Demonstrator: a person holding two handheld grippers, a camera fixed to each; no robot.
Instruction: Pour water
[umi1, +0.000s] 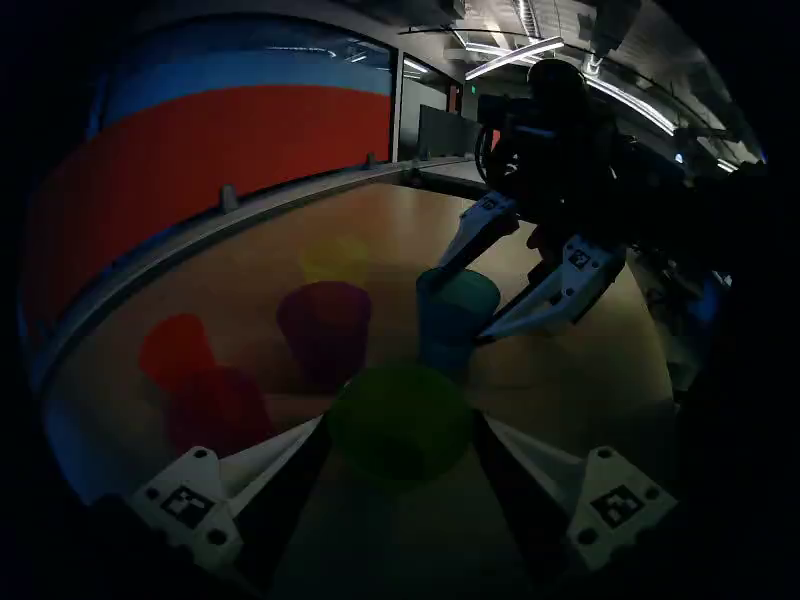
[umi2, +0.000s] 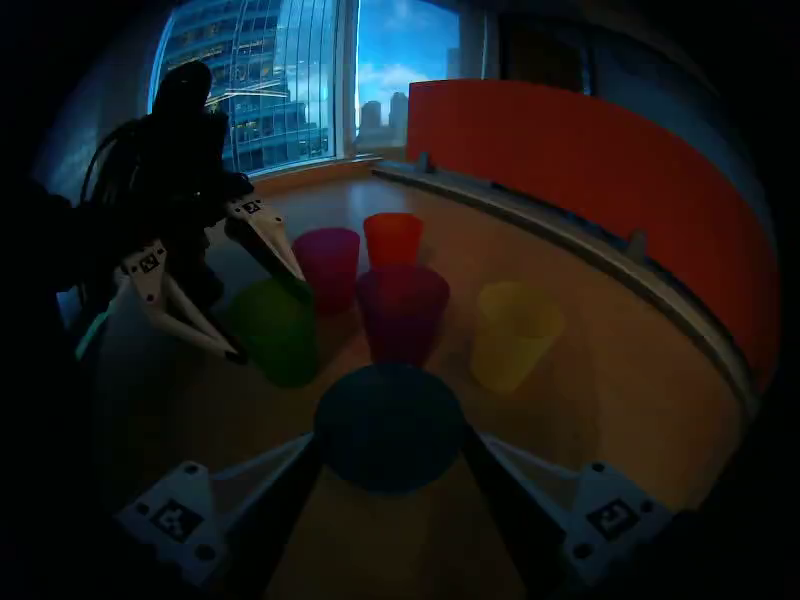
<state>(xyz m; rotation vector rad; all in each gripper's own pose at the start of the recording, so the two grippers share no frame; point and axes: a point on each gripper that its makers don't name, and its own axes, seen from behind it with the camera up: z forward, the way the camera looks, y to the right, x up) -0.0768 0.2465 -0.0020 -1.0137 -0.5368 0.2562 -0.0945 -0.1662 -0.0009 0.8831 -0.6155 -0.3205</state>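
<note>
Six plastic cups are in sight, two of them held. The left gripper (umi1: 400, 424) clamps the green cup (umi1: 400, 440) between both fingers, and the right gripper (umi2: 390, 438) clamps the teal cup (umi2: 390, 420) the same way. The two held cups are close together above the wooden table (umi2: 620, 400). Four more cups stand on it: one magenta cup (umi2: 327, 262), one red cup (umi2: 392, 237), one dark purple cup (umi2: 403, 312) and one yellow cup (umi2: 512, 335). I cannot tell whether any holds water. One red partition (umi2: 600, 170) lines the far edge.

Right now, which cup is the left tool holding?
The green cup: the left tool clamps it. The teal cup is in the right tool; the rest stand free on the table.
</note>
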